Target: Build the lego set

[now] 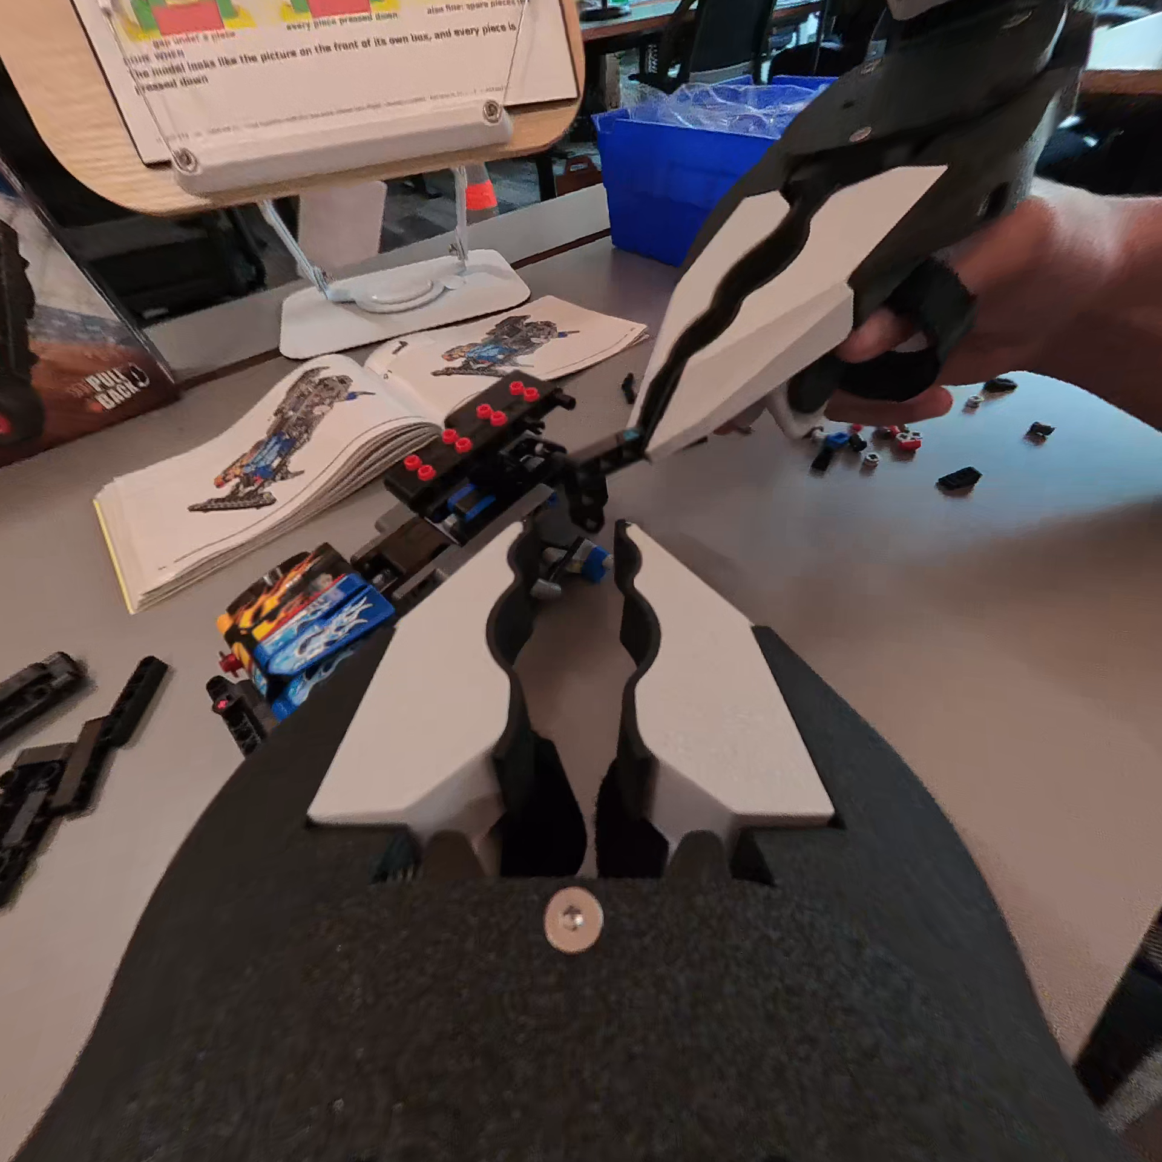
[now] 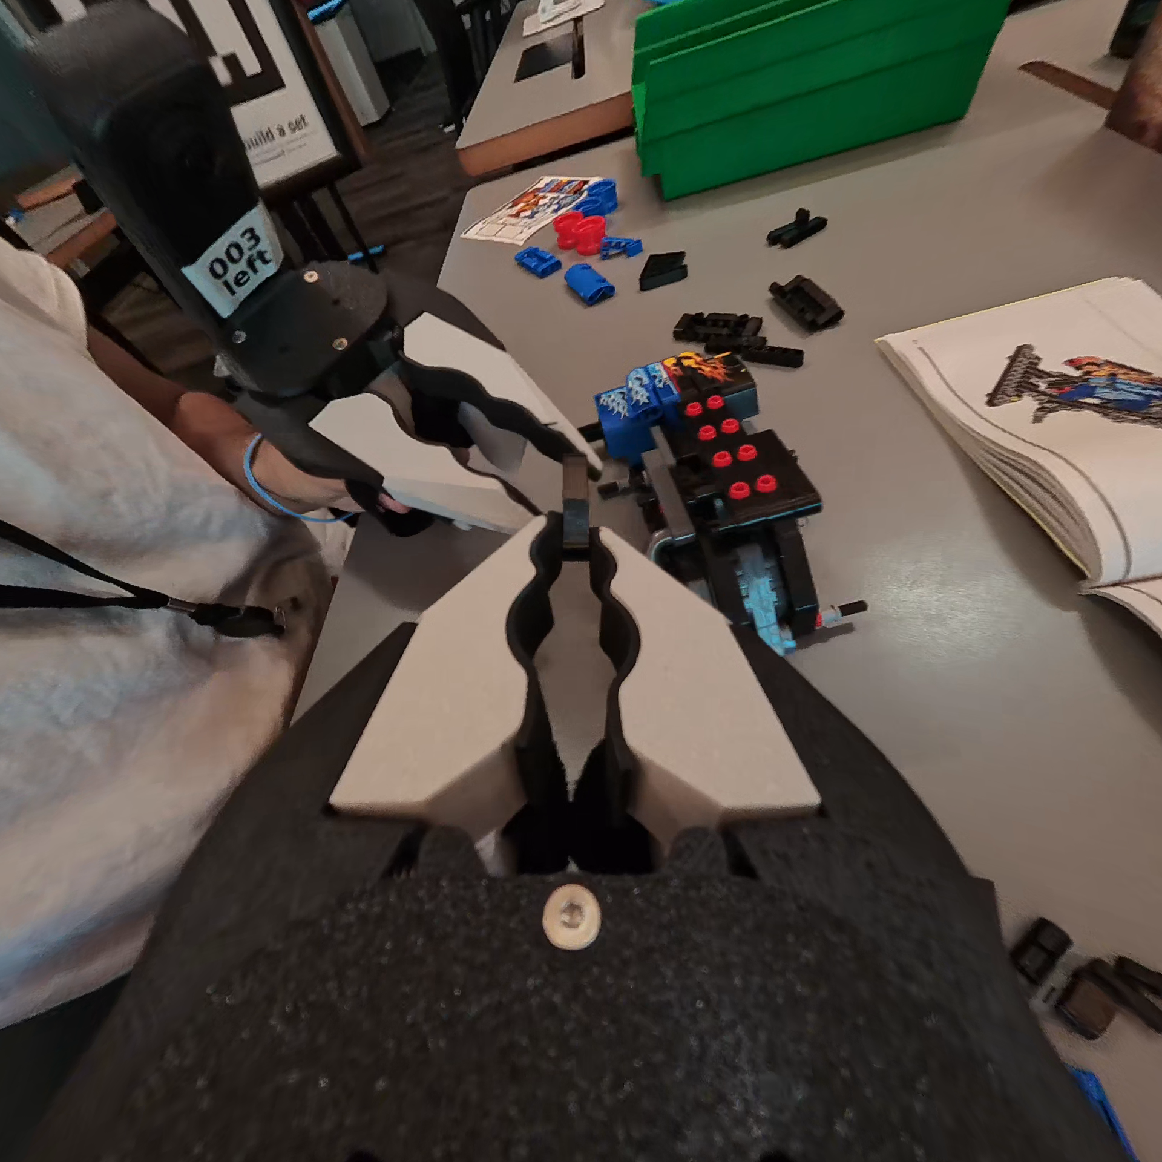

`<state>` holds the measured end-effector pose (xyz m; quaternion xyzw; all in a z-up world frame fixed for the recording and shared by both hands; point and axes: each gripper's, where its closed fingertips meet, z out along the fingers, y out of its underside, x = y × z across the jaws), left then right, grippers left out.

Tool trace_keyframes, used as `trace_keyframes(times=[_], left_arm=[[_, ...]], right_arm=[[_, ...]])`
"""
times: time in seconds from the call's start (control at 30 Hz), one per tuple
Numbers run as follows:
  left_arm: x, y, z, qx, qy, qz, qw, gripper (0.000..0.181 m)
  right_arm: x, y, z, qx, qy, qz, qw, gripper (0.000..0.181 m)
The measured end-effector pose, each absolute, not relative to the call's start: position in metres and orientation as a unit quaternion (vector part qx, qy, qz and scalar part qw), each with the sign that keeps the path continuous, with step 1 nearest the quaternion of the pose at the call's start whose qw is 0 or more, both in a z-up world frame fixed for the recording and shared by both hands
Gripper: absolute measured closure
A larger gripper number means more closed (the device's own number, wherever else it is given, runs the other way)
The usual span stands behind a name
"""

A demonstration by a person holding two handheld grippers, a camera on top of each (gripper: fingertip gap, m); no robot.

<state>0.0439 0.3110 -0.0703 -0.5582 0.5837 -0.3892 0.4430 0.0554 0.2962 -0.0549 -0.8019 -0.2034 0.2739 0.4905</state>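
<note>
Black beam sits clenched at the tips of the right gripper; left gripper, jaws parted and released, flanks the lego model resting on the grey tabletop just beyond.

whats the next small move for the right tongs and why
Probably ease the black beam toward the model to seat it. The right tongs are shut on the beam, its far end is at the model's side, and the left tongs are open beside the model.

Grey table: model, booklet (open), loose pieces.
</note>
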Motion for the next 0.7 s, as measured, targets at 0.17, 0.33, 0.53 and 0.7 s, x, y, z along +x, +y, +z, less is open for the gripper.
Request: trace_keyframes(times=[0.17, 0.33, 0.53, 0.7], left_arm=[[0.049, 0.306, -0.066, -0.532, 0.594, -0.371, 0.476, 0.172], [0.053, 0.304, -0.073, -0.531, 0.603, -0.355, 0.478, 0.171], [0.056, 0.307, -0.078, -0.541, 0.603, -0.351, 0.469, 0.169], [0.052, 0.313, -0.077, -0.544, 0.597, -0.357, 0.469, 0.175]], right_arm=[[0.052, 0.292, -0.061, -0.812, -0.221, 0.253, 0.477, 0.174], [0.056, 0.29, -0.067, -0.818, -0.216, 0.256, 0.468, 0.174], [0.055, 0.293, -0.062, -0.809, -0.203, 0.272, 0.48, 0.174], [0.049, 0.295, -0.062, -0.804, -0.198, 0.285, 0.483, 0.174]])
